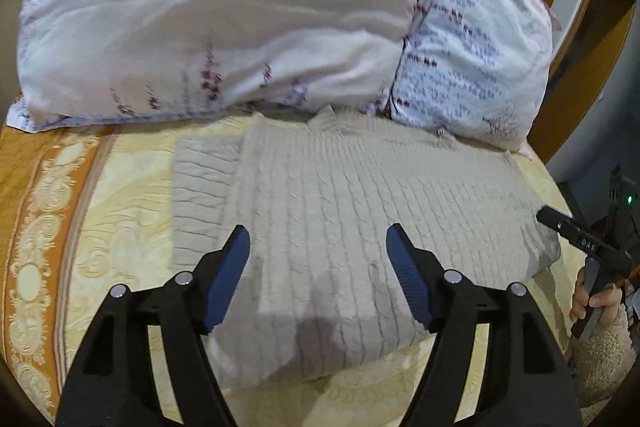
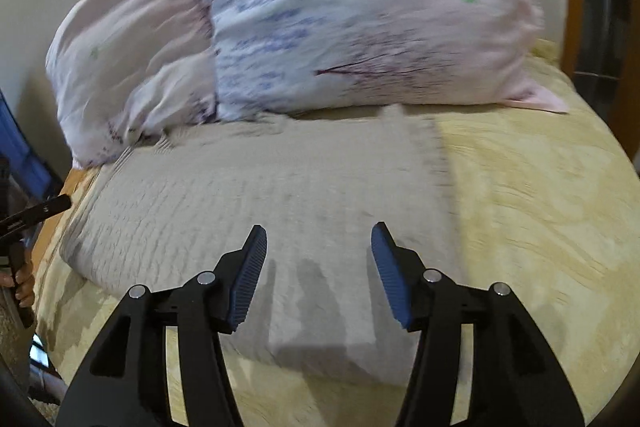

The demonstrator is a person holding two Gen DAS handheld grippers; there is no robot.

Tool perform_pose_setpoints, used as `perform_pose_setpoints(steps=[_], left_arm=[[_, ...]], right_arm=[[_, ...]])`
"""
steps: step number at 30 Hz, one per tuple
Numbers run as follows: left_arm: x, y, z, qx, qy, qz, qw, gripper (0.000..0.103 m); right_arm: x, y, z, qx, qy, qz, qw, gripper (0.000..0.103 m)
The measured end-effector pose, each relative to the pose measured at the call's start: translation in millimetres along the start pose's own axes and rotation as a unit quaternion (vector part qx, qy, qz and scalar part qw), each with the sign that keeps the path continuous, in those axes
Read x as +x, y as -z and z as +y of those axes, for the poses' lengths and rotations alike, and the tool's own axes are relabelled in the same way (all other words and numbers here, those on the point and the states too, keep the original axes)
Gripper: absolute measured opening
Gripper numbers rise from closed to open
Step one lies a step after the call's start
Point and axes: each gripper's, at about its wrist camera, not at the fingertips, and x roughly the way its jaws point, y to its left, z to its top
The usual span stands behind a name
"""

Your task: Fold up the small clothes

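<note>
Beige cable-knit fabric fills the middle of both views: a small sweater (image 1: 332, 211) lies folded flat on a pale yellow quilted bedspread (image 1: 120, 227), its far edge just under the pillows. In the left wrist view one narrower folded part shows at its left side, a step lower than the main body, and its near edge bulges over the bedspread between the tool's arms.

Two pillows lean at the far side of the bed. The pink floral pillow (image 1: 224, 11) stands to the left in the left wrist view, and the white pillow with blue and purple print (image 1: 472, 63) stands beside it on the right, touching it along a seam. An orange patterned border (image 1: 36, 211) runs along the left edge of the bedspread.

The left gripper (image 1: 318, 267) hovers over the near part of the sweater with its blue pads (image 1: 228, 275) spread well apart, holding nothing. The right gripper (image 2: 319, 271) is likewise over the near edge of the sweater (image 2: 260, 203), its jaws wide apart with nothing between them; this view is blurred. At the right edge of the left wrist view, the person's right hand (image 1: 596, 303) grips the other tool's handle, just off the sweater's right corner.
</note>
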Motion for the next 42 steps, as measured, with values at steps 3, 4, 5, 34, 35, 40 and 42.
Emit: perform_pose_setpoints(steps=[3,4,5,34,35,40,42], left_arm=[[16,3,3,-0.004,-0.012,0.023,0.9997,0.071],[20,4,6,-0.008,-0.013,0.030,0.9994,0.071],[23,6,8,-0.013,-0.014,0.036,0.9992,0.071],[10,3,103,-0.200,0.034,0.034,0.9786,0.080],[12,2,103,-0.202,0.033,0.034,0.9783,0.080],[19,1,103,-0.204,0.040,0.038,0.9773,0.080],[24,1,105,-0.212,0.046,0.043,0.9753,0.080]], right_arm=[[16,-4,1,0.002,-0.004,0.017,1.000,0.057],[21,-5,-1,0.005,-0.004,0.025,1.000,0.057],[24,-4,-2,0.007,-0.003,0.034,0.999,0.059],[44,-1,49,-0.039,0.029,0.040,0.998,0.080],[45,-2,50,-0.038,0.029,0.040,0.998,0.080],[51,-6,58,-0.038,0.030,0.035,0.998,0.080],[54,-9,62,-0.037,0.026,0.033,0.998,0.080]])
